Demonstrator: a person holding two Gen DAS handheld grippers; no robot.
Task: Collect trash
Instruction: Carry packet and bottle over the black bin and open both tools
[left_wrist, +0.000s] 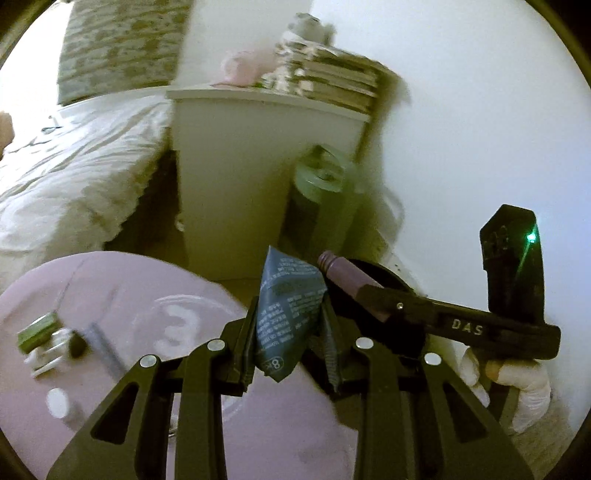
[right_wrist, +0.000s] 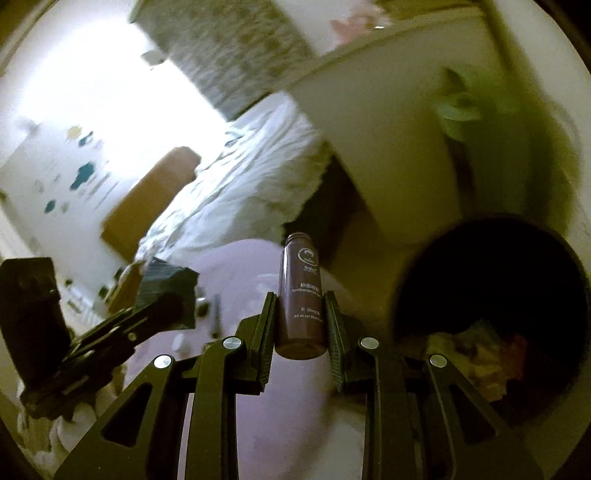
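Black linkage arms fill the bottom of the left wrist view, and between them the left gripper (left_wrist: 291, 325) is pinched onto a blue-grey printed sachet (left_wrist: 286, 310), crumpled, standing point-up between the ribbed pads. Over on the right wrist view, the right gripper (right_wrist: 301, 325) is clamped snugly on a small dark purple bottle (right_wrist: 301, 295), cap off, threaded neck showing. Its long axis runs straight out along the fingers, neck pointing away from the hand.

Now the relation that matters: the round black trash bin (right_wrist: 491, 288) sits just to the right of the right gripper and slightly ahead, mouth open, with crumpled waste already visible at the bottom. That makes the right hand the nearer one, by my reading. The bottle would need to swing right and tip neck-down over the rim. The left gripper lies on the far side of it, so the sachet looks to have the longer trip.

Both grippers hover above a pale pink round table (left_wrist: 122, 295), where small items are scattered, too blurred to name.

What each view adds: the right camera looks into the bin and shows its contents. The left camera sees only a sliver of the bin behind the bottle, but it shows the gloved hand (left_wrist: 517, 384) on the right gripper's handle.
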